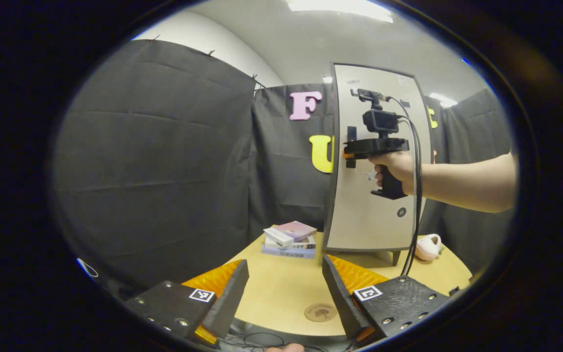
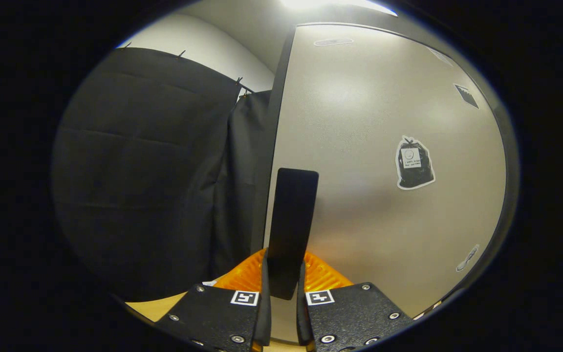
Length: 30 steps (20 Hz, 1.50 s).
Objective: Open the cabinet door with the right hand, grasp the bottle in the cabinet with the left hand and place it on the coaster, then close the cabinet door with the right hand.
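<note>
In the right gripper view the right claw [image 2: 283, 288] is clamped on the dark upright handle [image 2: 291, 230] of the shut cabinet door [image 2: 384, 205], low at centre frame. The left gripper view shows the same claw from farther off, held by a hand [image 1: 399, 168] against the door at right of centre. There the left claw [image 1: 285, 293] stands apart low in frame, bare bench [image 1: 281, 288] between its fingers, the round coaster [image 1: 320, 312] at the bottom and a stack of books [image 1: 291, 238] left of the cabinet's foot.
</note>
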Motion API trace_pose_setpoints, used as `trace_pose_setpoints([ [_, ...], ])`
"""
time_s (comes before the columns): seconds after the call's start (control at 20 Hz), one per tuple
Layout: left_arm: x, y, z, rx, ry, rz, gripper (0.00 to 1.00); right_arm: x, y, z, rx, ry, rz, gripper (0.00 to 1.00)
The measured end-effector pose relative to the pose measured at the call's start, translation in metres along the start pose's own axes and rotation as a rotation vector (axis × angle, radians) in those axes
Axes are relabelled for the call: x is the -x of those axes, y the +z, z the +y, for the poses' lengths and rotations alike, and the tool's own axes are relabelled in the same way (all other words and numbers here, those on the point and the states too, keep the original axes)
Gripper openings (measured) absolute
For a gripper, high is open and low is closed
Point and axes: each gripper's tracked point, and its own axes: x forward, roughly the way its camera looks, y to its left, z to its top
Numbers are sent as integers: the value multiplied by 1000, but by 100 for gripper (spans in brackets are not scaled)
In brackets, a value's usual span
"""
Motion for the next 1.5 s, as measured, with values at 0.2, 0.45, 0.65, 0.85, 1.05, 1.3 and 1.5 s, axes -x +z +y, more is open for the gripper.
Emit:
trace_pose_setpoints([
  [0.2,6,-7,-2,-19,-1,0,91,3,0,0,-9,23,11,21],
  [0.45,14,-5,0,-6,4,1,87,8,0,2,4,85,11,21],
  [0.65,16,-4,-7,-20,-10,-8,83,13,-3,1,3,142,12,21],
  [0.85,18,-8,-15,-30,-31,2,92,20,-2,-4,-10,196,17,21],
  [1.05,18,-8,-23,-37,-54,6,87,27,-5,-6,-28,255,44,21],
  [1.3,15,-8,-26,-58,-78,3,91,36,-8,-12,-59,312,61,21],
  [1.5,12,-6,-28,-71,-100,-8,92,45,-9,-16,-66,340,75,21],
])
